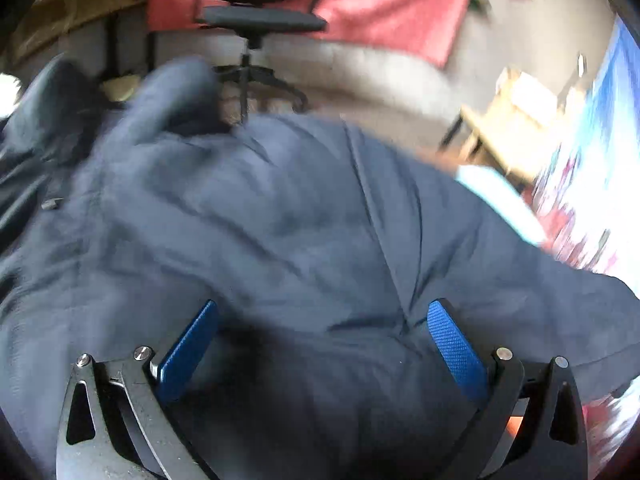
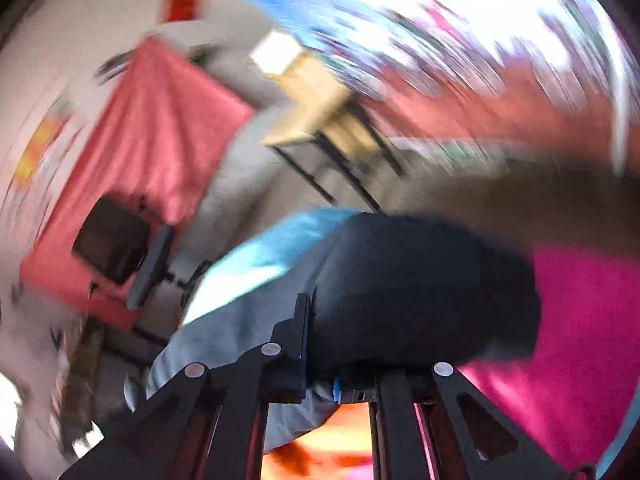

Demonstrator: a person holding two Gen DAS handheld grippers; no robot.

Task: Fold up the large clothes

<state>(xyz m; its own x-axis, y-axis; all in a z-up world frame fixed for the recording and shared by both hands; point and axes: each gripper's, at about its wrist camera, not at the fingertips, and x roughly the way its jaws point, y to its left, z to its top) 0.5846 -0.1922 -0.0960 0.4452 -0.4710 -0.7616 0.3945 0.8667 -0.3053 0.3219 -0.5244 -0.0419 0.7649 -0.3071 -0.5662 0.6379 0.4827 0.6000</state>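
A large dark navy padded jacket (image 1: 280,220) fills most of the left wrist view, bunched and creased. My left gripper (image 1: 322,320) is open, its blue pads (image 1: 188,354) spread wide with jacket cloth bulging between them. In the right wrist view, which is badly blurred by motion, my right gripper (image 2: 320,376) is shut on a thick fold of the same jacket (image 2: 420,296), lifted off the surface. A light blue lining or cloth (image 2: 264,248) shows at the jacket's left edge.
A black office chair (image 1: 256,16) stands behind the jacket before a red cloth (image 1: 400,4). A wooden table with black legs (image 2: 316,108) stands further off. A pink surface (image 2: 580,340) lies to the right below the right gripper.
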